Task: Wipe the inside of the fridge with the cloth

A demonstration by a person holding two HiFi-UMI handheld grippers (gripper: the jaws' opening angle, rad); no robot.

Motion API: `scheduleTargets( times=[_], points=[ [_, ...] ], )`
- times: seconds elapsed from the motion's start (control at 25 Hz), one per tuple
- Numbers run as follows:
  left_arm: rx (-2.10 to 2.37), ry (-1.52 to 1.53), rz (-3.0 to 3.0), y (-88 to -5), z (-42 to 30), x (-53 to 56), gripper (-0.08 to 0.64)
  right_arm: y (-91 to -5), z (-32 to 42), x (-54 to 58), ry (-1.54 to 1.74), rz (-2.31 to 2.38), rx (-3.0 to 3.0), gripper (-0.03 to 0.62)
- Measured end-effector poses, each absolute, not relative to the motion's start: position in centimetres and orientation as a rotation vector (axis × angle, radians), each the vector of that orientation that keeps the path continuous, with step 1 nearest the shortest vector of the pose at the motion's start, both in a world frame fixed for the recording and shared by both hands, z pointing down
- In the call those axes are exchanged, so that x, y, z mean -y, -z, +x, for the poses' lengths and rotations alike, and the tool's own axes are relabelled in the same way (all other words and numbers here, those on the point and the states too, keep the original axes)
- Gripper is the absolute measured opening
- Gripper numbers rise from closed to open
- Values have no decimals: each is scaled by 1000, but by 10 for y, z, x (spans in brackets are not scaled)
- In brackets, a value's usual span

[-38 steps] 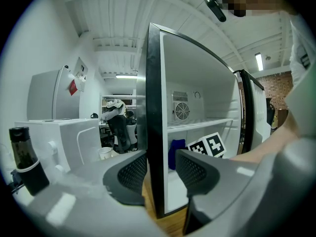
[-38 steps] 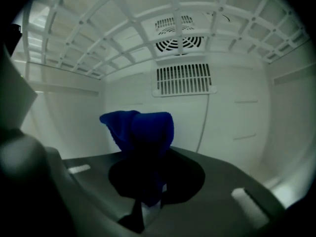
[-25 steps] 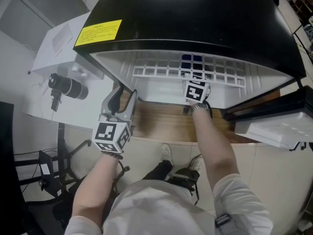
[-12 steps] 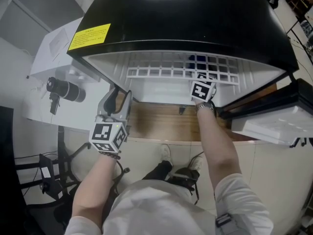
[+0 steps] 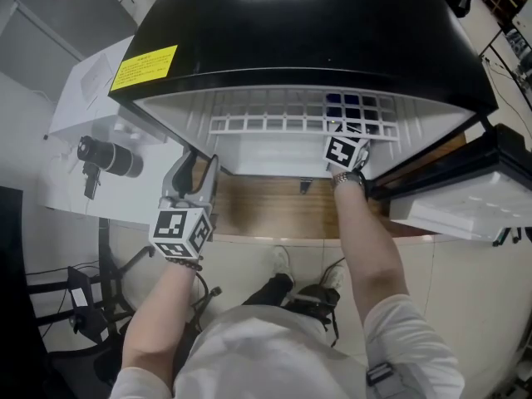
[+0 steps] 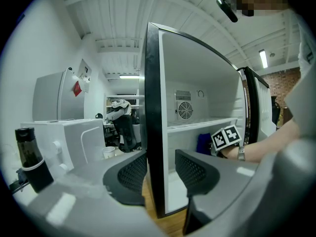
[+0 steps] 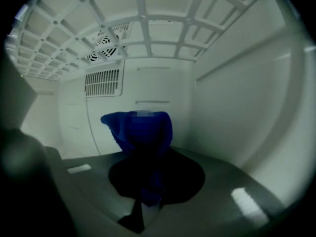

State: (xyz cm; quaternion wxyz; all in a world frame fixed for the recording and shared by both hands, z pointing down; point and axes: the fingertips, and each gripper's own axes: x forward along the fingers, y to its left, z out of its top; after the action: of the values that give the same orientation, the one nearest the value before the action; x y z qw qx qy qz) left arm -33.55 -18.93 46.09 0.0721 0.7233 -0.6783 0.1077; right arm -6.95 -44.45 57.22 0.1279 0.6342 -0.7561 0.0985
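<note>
right gripper view: the right gripper (image 7: 148, 179) is inside the fridge (image 7: 237, 107), its two jaws pinched on one blue cloth (image 7: 140, 135); the cloth stands up out of the jaws in a bunch, before the white back wall; whether it touches that wall i cannot tell; overhead runs one white wire shelf (image 7: 143, 11); on the back wall sit one round fan (image 7: 106, 46) and, below it, one slotted vent (image 7: 102, 83).

left gripper view: the left gripper (image 6: 160, 157) is outside the fridge, its two jaws spread wide; the black front edge of one side wall stands in the gap; whether either pad presses on it i cannot tell; inside, under the shelf, the cloth shows as a blue patch just beside one marker cube (image 6: 226, 137) on the right gripper; one watch (image 6: 240, 153) is on that wrist; at the left one black cylinder (image 6: 28, 157) stands upright, one white cup (image 6: 108, 152) sits further off, and one person (image 6: 118, 120) bends over in the background.

head view: the fridge has a black top with one yellow label (image 5: 144, 66); one wooden table (image 5: 266, 210) shows below its mouth; its one door (image 5: 453, 206) is open at the right; two arms reach forward, each gripper with one cube; the right one's cube is at the front of the shelf; the cloth shows blue through the shelf's bars, just past it; the left gripper sits by the fridge's left front corner, the cylinder well to its left.
</note>
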Motion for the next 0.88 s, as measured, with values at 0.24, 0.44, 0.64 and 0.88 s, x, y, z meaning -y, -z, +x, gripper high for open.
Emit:
scheduleTargets(
  times=[0.24,0.44,0.64,0.88],
  points=[
    [2037,-327,2175,-461,-335,189,172,-571,-58,444,-316,1897,2157,38],
    [2029,-322,2182,-461,-335,189,172,-566,-61,434,-331,1897,2213,38],
    [2023,-309,2191,-461,-335,190,172,-543,-105,406,-285,1772,2398,38],
    [2014,-299,2198,-461,-335,189,172,-529,-194,367,-294,1545,2578,38]
  ],
)
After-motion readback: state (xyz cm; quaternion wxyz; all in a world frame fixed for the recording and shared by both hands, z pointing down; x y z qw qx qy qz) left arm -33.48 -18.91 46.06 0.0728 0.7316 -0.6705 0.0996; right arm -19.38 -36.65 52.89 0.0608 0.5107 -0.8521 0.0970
